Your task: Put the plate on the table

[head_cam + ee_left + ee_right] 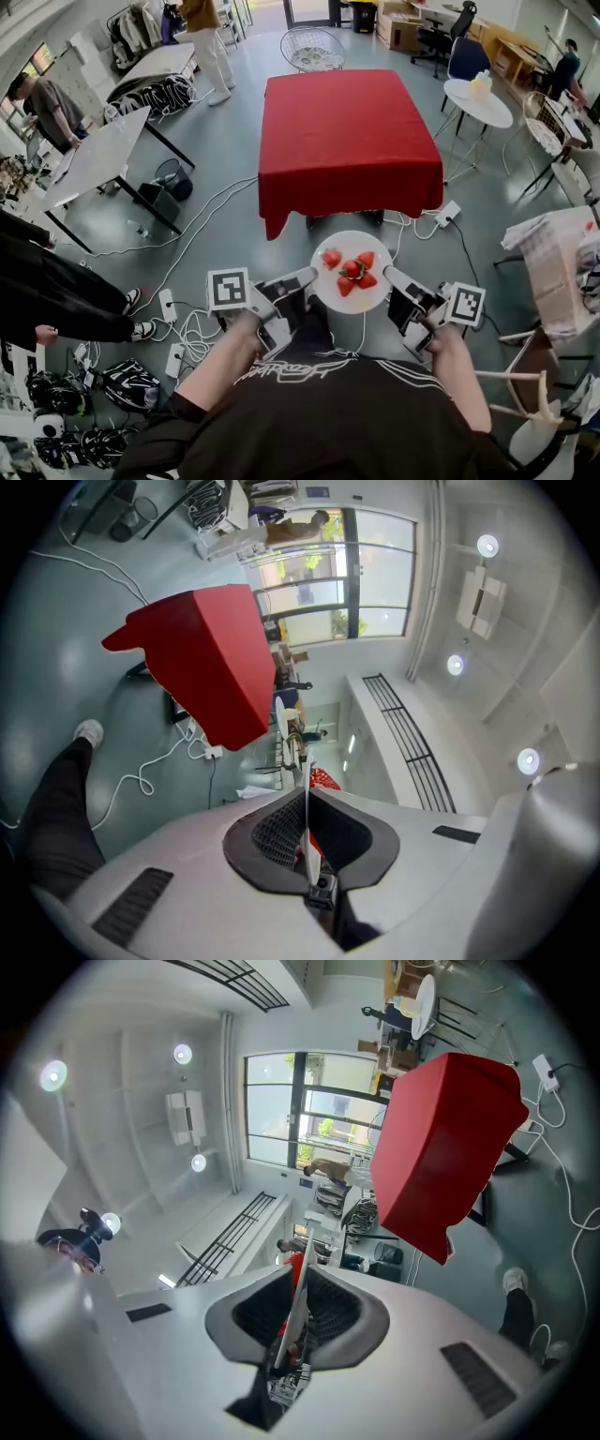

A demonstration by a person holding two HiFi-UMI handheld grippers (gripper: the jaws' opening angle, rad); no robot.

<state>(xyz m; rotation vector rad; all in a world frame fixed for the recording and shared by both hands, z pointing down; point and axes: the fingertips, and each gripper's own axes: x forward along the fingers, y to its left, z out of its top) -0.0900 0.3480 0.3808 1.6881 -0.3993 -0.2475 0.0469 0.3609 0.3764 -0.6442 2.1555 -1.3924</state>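
A white plate [328, 278] with several strawberries [352, 270] hangs in the air in front of me, held by its two sides. My left gripper [302, 278] is shut on the plate's left rim, my right gripper [396, 278] on its right rim. In the left gripper view the plate's rim [306, 822] shows edge-on between the dark pads [272, 832], with a strawberry [324, 779] beyond. The right gripper view shows the same rim [298, 1288] pinched between its pads [328, 1312]. The table with the red cloth [349, 141] stands just beyond the plate, its top bare.
Cables and power strips [192, 328] lie on the grey floor to the left. A person's legs [70, 305] are at the left. A grey table [98, 155] stands at the back left, a round white table [478, 103] and chairs at the back right.
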